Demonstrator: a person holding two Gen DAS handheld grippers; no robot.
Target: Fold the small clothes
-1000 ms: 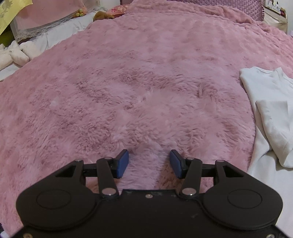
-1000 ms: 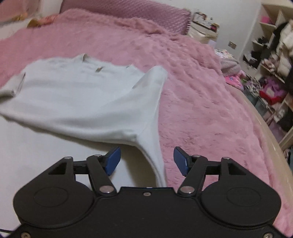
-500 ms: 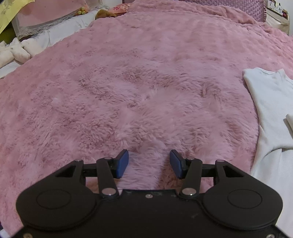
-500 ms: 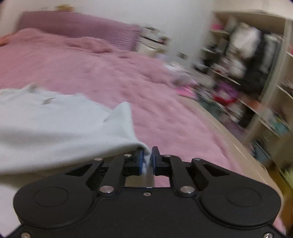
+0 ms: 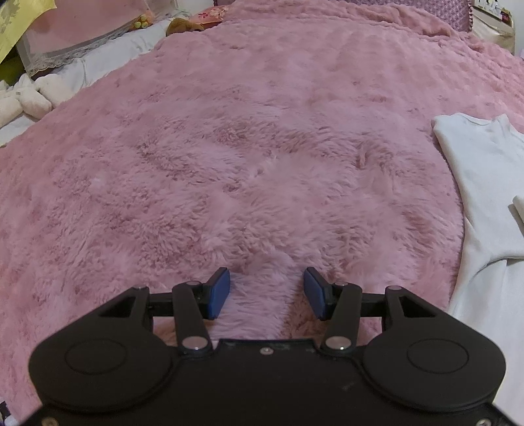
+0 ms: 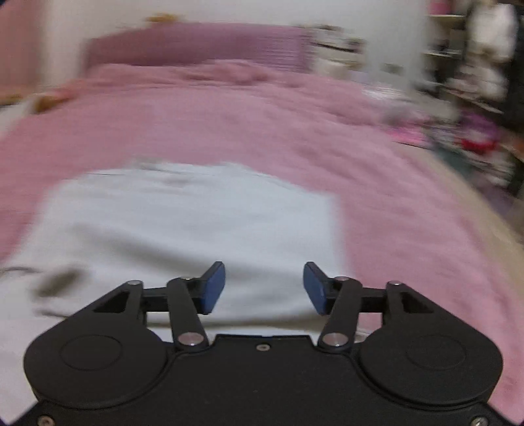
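Both grippers stand with their jaws apart and nothing between the blue pads. The left gripper (image 5: 266, 291) hangs low over the pink fleece blanket (image 5: 229, 164), which spreads wide and bare ahead of it and to its left, running far up to the purple headboard (image 5: 409, 3). Off to the right in the left wrist view lies the white garment (image 5: 471, 183), its near-left edge curving along the fleece and well apart from that gripper's pads; a folded corner of cloth shows at the right border. At the far left the blanket's edge meets white bedding (image 5: 108, 65) and a lace-trimmed pink cushion (image 5: 72, 36), with white plush toys (image 5: 23, 98) beside them.

The right gripper (image 6: 264, 286) hovers over the near part of the garment (image 6: 183, 229), which lies flat with a straight right edge and a squared far-right corner (this view is motion-blurred, so fine detail is lost). Whether the pads touch the cloth cannot be told. Right of that edge a broad strip of pink blanket (image 6: 409, 229) runs to the bed's pale rim (image 6: 484, 209), and beyond it cluttered shelves (image 6: 475, 65) stand at the far right. Far ahead the headboard (image 6: 196, 46) closes off the bed.
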